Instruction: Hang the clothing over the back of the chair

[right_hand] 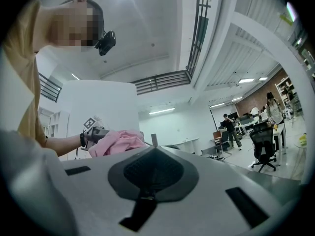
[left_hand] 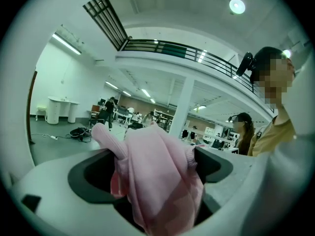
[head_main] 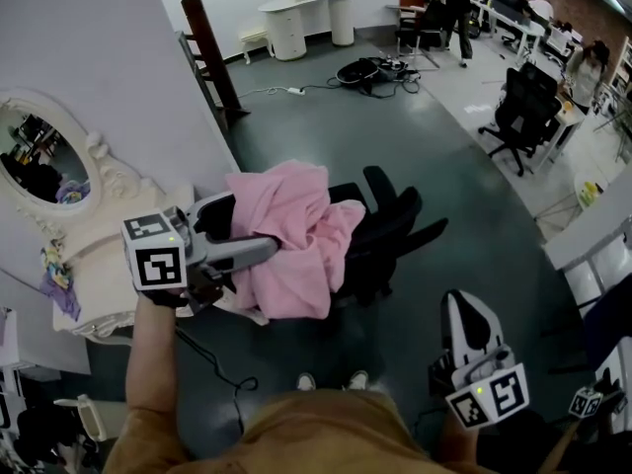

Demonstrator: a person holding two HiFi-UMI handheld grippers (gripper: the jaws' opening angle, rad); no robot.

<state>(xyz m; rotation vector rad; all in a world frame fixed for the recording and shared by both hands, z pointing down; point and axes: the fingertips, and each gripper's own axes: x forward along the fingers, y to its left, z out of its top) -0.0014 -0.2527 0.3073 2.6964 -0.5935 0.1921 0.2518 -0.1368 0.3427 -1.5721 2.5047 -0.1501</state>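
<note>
A pink garment [head_main: 296, 235] lies bunched over a black office chair [head_main: 395, 227] in the middle of the head view. My left gripper [head_main: 265, 251] reaches in from the left and is shut on the garment's near side. In the left gripper view the pink garment [left_hand: 157, 176] fills the space between the jaws and hangs down. My right gripper [head_main: 467, 316] is low at the right, apart from the chair, pointing up, shut with nothing in it. The right gripper view shows its dark pads [right_hand: 153, 173] pressed together, with the pink garment [right_hand: 118, 142] far off at the left.
A white vanity table with an oval mirror [head_main: 44, 161] stands at the left against a white partition wall [head_main: 128, 77]. A black cable [head_main: 222, 373] lies on the floor by the person's feet. Another office chair [head_main: 521, 115] and white desks [head_main: 592, 230] are at the right.
</note>
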